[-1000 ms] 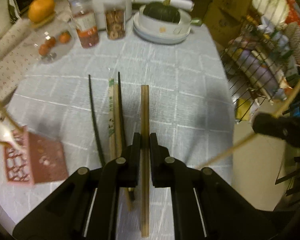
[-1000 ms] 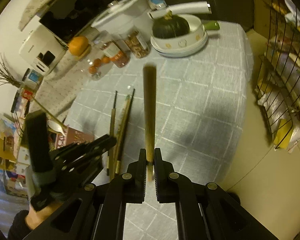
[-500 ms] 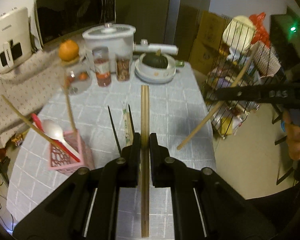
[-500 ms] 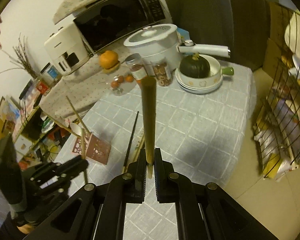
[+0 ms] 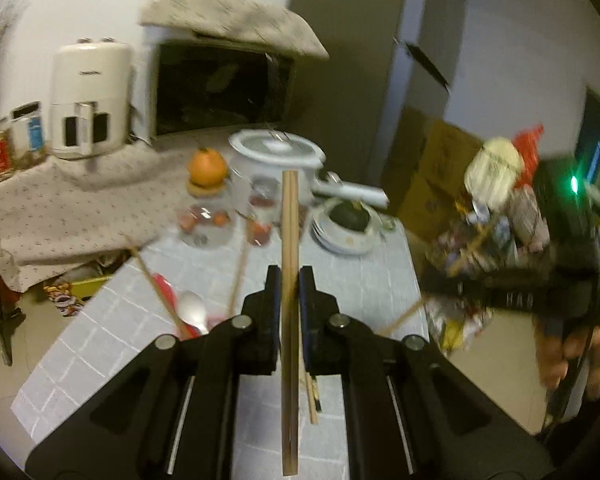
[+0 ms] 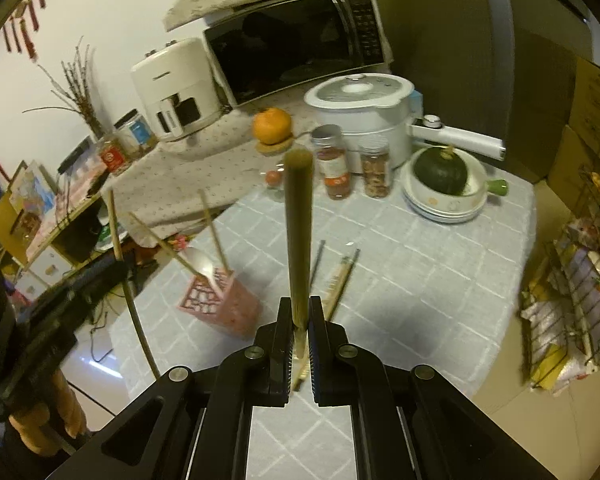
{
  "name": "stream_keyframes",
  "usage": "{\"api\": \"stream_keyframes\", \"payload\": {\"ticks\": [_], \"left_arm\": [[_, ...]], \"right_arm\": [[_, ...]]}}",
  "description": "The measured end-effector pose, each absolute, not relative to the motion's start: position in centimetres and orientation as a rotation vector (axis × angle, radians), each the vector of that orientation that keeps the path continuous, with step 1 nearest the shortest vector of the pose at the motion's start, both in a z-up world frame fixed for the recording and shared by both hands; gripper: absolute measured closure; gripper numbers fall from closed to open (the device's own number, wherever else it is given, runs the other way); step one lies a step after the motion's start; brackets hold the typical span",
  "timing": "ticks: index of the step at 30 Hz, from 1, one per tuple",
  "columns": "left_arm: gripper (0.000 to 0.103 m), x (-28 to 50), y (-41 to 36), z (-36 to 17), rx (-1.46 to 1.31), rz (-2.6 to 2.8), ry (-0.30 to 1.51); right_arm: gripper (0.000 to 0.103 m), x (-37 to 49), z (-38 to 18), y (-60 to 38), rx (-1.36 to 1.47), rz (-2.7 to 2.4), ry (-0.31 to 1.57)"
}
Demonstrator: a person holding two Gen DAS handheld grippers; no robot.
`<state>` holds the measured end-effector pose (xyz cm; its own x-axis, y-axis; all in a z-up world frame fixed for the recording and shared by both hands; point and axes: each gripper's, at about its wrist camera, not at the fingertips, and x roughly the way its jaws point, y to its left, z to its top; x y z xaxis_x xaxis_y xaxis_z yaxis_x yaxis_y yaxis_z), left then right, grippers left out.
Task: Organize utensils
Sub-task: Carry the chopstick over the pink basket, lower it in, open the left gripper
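Right gripper (image 6: 299, 334) jaws clamp a wooden chopstick (image 6: 298, 236) pointing forward; the pink lattice plastic holder (image 6: 220, 300) lies lower-left. Left gripper (image 5: 289, 300) jaws clamp a flat bamboo stick (image 5: 289, 280).

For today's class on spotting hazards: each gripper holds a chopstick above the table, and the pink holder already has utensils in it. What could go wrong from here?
1. The pink holder already has chopsticks and a spoon leaning out; a new stick could strike them and tip it.
2. The right gripper clamps its chopstick near one end, so it may pivot or slip.
3. Both long sticks swing close together; they may collide.
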<state>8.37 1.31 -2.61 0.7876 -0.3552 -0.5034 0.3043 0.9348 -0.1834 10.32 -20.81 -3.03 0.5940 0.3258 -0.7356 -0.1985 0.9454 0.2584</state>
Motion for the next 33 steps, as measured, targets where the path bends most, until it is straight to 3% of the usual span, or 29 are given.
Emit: {"api": "stream_keyframes", "payload": {"ticks": [17,33], "left_arm": [[0.093,11.1,5.7,-3.4,-0.22,-0.108,0.24],[0.093,13.9,3.7,-7.3,-0.074,-0.066,0.289]], "right_arm": [[0.096,11.6,-4.4,-15.9,0.121,0.337,0.92],[0.096,13.6,-5.9,-14.6,0.116,0.32,0.961]]}}
